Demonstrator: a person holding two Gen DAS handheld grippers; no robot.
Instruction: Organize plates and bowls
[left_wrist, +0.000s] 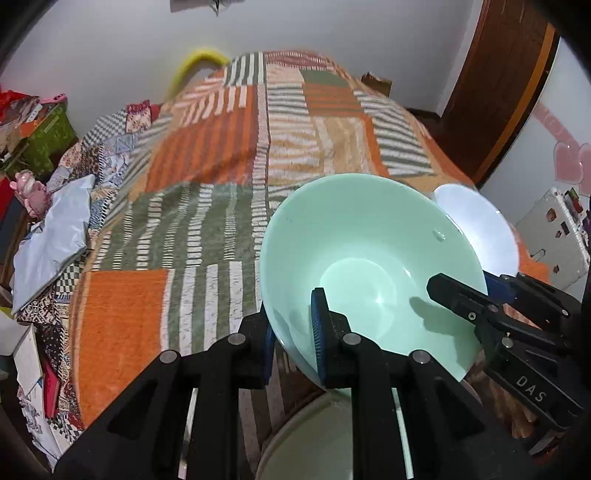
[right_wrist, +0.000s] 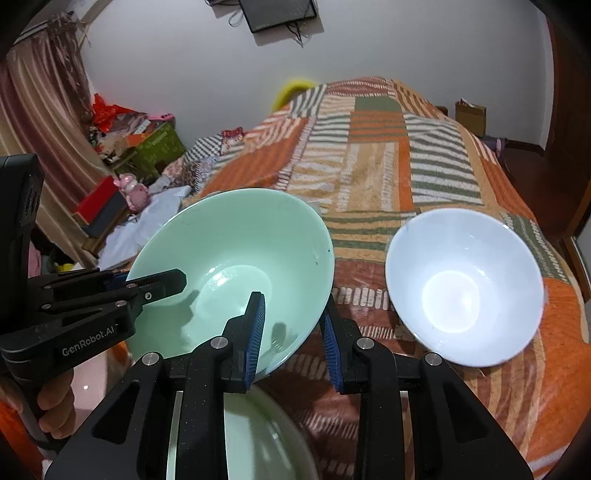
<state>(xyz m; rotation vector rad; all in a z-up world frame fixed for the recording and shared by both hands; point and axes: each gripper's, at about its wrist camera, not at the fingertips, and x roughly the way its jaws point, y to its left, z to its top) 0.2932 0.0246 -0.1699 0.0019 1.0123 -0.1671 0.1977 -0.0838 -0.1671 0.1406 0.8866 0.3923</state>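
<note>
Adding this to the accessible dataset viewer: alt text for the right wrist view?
Two grippers, right gripper and left gripper, both clamp the rim of a tilted green bowl above a patchwork bedspread. A white bowl rests on the bed to its right; a pale green dish lies beneath.

A glossy, smooth glaze is being shown by the green bowl (right_wrist: 236, 258) and the white bowl (right_wrist: 465, 288) at right. Woven, rough cloth is being displayed by the patchwork blanket (right_wrist: 373, 166). Matt black plastic is being seen on the right gripper (right_wrist: 293, 332), its pads (right_wrist: 256, 332) ribbed blue.
</note>
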